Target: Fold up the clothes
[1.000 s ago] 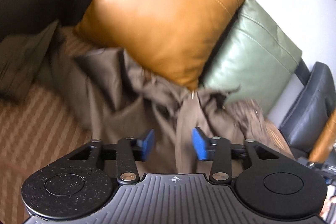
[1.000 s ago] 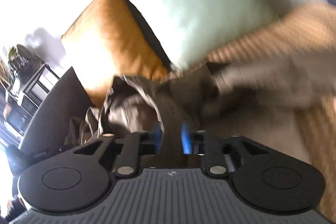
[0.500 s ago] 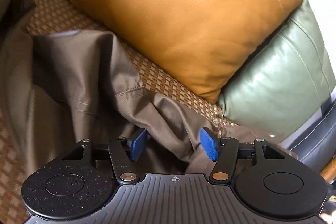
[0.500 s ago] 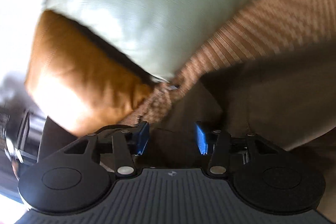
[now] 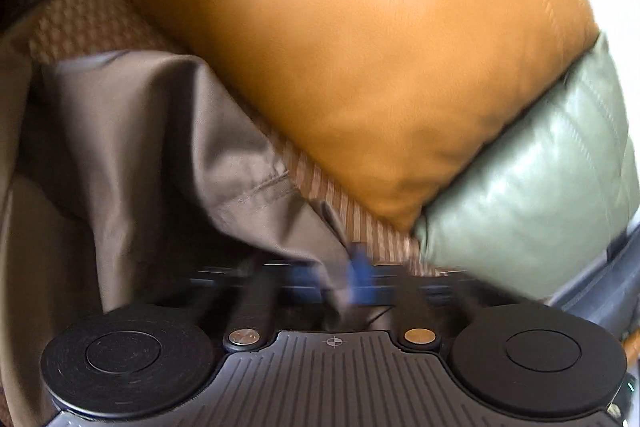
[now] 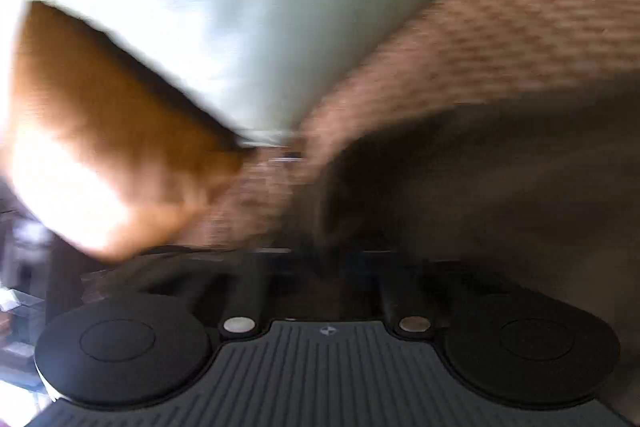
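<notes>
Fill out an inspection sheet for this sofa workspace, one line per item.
Surface: woven brown seat cover, partly bare.
Job's things: brown garment, crumpled on the seat.
Clutter: orange leather cushion and green leather cushion leaning side by side behind the garment.
Grippers: left gripper shut on a garment fold; right gripper closing, blurred, with cloth between its jaws.
Cables: nothing seen.
Surroundings: dark sofa edge at right; the rest is blurred.

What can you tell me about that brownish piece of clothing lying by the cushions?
The garment is grey-brown, smooth woven cloth with a stitched hem, lying crumpled in loose folds on the patterned seat beside the orange cushion. The left tool has shut on its edge; the right tool is closing on blurred cloth.
</notes>
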`<action>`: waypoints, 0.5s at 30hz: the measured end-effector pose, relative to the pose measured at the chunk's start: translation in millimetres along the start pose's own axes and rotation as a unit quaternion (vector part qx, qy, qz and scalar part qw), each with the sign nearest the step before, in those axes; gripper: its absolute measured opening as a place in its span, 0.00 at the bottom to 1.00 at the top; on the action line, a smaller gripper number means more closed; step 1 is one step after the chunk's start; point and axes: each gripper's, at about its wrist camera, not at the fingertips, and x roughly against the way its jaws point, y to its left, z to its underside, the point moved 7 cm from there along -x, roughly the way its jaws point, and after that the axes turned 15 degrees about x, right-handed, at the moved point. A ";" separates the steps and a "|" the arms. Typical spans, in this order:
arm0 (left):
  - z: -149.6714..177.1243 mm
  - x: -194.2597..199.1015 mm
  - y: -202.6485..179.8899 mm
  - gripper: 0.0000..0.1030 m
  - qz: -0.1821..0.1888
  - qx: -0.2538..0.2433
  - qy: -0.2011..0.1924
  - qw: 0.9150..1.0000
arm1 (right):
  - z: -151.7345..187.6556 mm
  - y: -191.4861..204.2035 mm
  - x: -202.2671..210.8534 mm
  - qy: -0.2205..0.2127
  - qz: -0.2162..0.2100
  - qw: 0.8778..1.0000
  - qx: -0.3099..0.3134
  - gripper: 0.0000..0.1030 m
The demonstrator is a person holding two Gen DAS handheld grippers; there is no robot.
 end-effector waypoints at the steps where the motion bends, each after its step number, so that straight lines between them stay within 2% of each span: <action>1: -4.6 0.1 1.0 0.00 -0.001 -0.004 -0.012 1.000 | -6.6 2.3 8.2 -0.039 -0.015 0.999 0.022 0.10; 2: -6.6 -3.5 3.6 0.00 -0.007 -0.003 -0.014 1.000 | -13.2 4.7 17.2 -0.078 -0.029 0.996 0.045 0.09; 3: -6.6 -8.6 6.3 0.00 -0.014 -0.001 -0.012 1.000 | -16.9 -4.4 19.4 -0.092 -0.021 0.995 0.028 0.09; 5: -2.8 -20.7 9.4 0.00 -0.035 -0.013 -0.016 0.999 | -16.4 -27.0 8.7 -0.091 0.018 0.996 -0.008 0.08; 9: 1.5 -36.9 12.2 0.08 -0.065 -0.038 -0.002 0.997 | -7.9 -56.3 -15.2 -0.097 0.082 0.991 -0.036 0.05; 10: 0.9 -32.7 9.7 0.15 -0.065 -0.052 0.003 0.996 | -7.6 -58.3 -15.4 -0.100 0.075 0.991 -0.047 0.06; 11: -0.1 -25.2 6.9 0.35 -0.062 -0.065 0.005 0.996 | -9.3 -54.2 -10.8 -0.092 0.075 0.992 -0.036 0.11; 12: -1.2 -17.7 4.2 0.41 -0.058 -0.077 0.007 0.995 | -11.0 -49.9 -6.1 -0.083 0.076 0.993 -0.024 0.15; 14: -2.1 1.1 -2.7 0.41 -0.043 -0.093 0.008 0.995 | -15.2 -36.2 9.5 -0.079 0.077 0.994 0.016 0.33; 15: -1.7 9.9 -6.8 0.43 -0.035 -0.098 0.008 0.995 | -17.7 -26.5 20.6 -0.085 0.078 0.992 0.045 0.36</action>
